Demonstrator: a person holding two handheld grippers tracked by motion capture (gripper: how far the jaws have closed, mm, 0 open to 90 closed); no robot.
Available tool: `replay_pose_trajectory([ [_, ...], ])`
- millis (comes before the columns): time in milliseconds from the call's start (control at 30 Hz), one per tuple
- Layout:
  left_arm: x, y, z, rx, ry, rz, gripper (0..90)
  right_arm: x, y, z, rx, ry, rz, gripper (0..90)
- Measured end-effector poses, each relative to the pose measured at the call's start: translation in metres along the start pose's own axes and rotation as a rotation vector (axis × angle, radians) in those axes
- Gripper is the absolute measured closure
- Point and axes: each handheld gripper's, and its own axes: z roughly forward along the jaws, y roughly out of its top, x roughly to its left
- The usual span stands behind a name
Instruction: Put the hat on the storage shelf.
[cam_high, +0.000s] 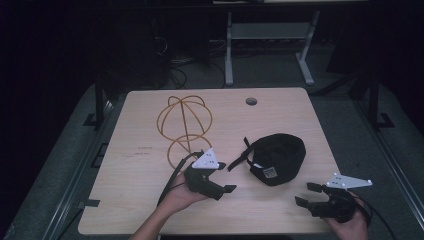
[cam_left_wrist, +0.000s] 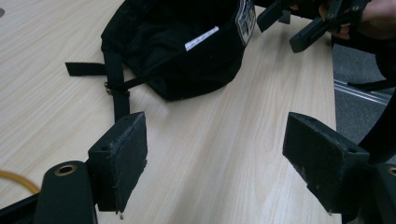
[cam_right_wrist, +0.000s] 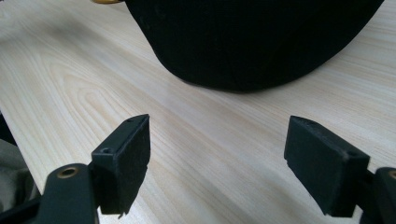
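A black fabric cap (cam_high: 278, 158) lies upturned on the pale wooden table (cam_high: 140, 190), beside an orange wire hat frame (cam_high: 185, 122). The left gripper (cam_high: 222, 177) and right gripper (cam_high: 306, 194) flank it, jaws apart, holding nothing.

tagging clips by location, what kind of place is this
Probably a lab or workshop: a light wooden table with a cable hole, tangled cables on the floor, and a metal bench frame in a dark room.

Before me a light wooden table (cam_high: 150, 200) carries a black cap (cam_high: 278, 157) lying upturned, its strap (cam_high: 239, 161) trailing, near a yellow wire frame (cam_high: 184, 125) with a ringed base.
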Motion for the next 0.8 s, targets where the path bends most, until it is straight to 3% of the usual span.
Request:
replay_pose_trajectory([
  [367, -0.006, 0.024, 0.018, 0.02, -0.019, 0.054, 21.9, -0.001, 0.0, -0.001, -0.008, 0.002, -0.006, 22.2],
  [800, -0.01, 0.064, 0.055, 0.071, -0.065, 0.113, 23.7, -0.001, 0.0, -0.002, -0.016, 0.004, -0.004, 22.1],
])
